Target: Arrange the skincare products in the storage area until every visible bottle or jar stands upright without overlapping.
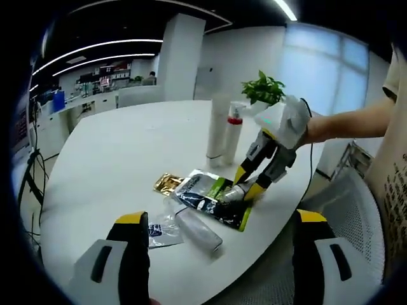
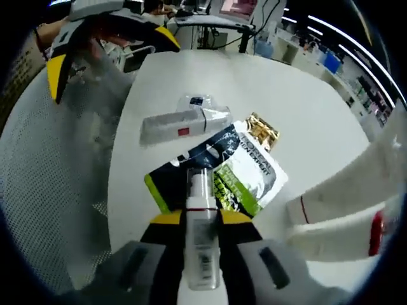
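My right gripper (image 2: 201, 219) is shut on a small clear bottle (image 2: 202, 244), whose neck points forward over a black-and-green sachet (image 2: 238, 171). In the left gripper view the right gripper (image 1: 249, 184), held by a gloved hand, holds that bottle (image 1: 233, 192) low over the sachet (image 1: 210, 202). Two tall white bottles (image 1: 218, 127) (image 1: 234, 132) stand upright behind, one with a red band. A clear tube (image 1: 194, 230) lies on its side beside a small plastic bag (image 1: 158, 234). My left gripper (image 1: 220, 218) hangs open near the table's edge, holding nothing.
A gold sachet (image 1: 166, 183) lies by the green one. A potted plant (image 1: 262, 89) stands behind the tall bottles. The round white table (image 1: 127, 152) is bare to the left. A white mesh chair (image 2: 51, 184) sits at the near edge. The left gripper (image 2: 108, 32) hovers past the lying tube (image 2: 172, 126).
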`<state>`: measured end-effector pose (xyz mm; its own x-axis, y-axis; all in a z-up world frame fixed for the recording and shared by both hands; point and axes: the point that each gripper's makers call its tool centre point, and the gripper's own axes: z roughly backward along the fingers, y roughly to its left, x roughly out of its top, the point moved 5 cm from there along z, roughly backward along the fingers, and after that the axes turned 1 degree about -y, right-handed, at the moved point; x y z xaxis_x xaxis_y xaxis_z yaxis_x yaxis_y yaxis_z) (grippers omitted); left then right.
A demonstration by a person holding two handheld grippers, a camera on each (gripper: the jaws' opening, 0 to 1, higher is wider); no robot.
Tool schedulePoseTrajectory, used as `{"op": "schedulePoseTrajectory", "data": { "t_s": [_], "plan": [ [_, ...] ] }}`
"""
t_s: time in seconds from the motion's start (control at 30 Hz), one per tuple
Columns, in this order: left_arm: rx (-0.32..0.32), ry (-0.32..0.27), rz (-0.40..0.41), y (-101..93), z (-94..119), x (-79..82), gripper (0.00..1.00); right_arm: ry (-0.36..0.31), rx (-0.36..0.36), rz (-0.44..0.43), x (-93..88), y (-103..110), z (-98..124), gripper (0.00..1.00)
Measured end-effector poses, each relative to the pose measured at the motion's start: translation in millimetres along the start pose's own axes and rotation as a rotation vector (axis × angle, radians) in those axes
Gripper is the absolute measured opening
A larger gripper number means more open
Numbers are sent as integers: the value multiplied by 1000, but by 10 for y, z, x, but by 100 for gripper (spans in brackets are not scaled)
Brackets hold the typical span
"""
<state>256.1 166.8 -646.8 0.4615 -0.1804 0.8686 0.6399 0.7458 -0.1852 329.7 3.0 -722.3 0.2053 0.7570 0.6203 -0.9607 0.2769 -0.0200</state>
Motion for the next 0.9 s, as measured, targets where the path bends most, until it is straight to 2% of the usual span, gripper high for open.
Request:
{"op": "schedulePoseTrajectory", "data": {
  "t_s": [0.1, 0.17, 0.2, 0.23, 0.3, 0.37, 0.4, 0.6, 0.63, 0.77, 0.9],
  "plan": [
    [-7, -3, -6, -33, 3, 34, 92, -152, 0, -236, 45, 3, 80, 19],
    [-16, -11, -2, -59, 11, 71, 91, -265, 15, -351, 105, 9, 154, 19],
    [-21, -18, 1, -75, 17, 97, 91, -288, 19, -367, 123, 14, 172, 19],
    [-26, -24, 2, -90, 19, 118, 91, -369, 36, -402, 193, 39, 232, 19],
    [-37, -31, 5, -120, 20, 154, 91, -468, 51, -443, 282, 67, 311, 19],
    [-54, -42, 5, -169, 17, 209, 90, -626, 88, -517, 427, 135, 446, 19],
    [-64, -47, 4, -201, 15, 244, 90, -672, 99, -545, 476, 168, 492, 19],
    [-141, -82, 20, -371, 10, 418, 85, -914, 180, -627, 754, 400, 777, 19],
    [-181, -88, 46, -435, 14, 450, 84, -940, 186, -634, 786, 427, 814, 19],
    [-243, -118, 71, -524, 49, 543, 74, -1019, 208, -632, 899, 568, 973, 19],
    [-341, -140, 112, -650, 101, 603, 61, -1113, 256, -654, 1009, 675, 1129, 19]
  ]
}}
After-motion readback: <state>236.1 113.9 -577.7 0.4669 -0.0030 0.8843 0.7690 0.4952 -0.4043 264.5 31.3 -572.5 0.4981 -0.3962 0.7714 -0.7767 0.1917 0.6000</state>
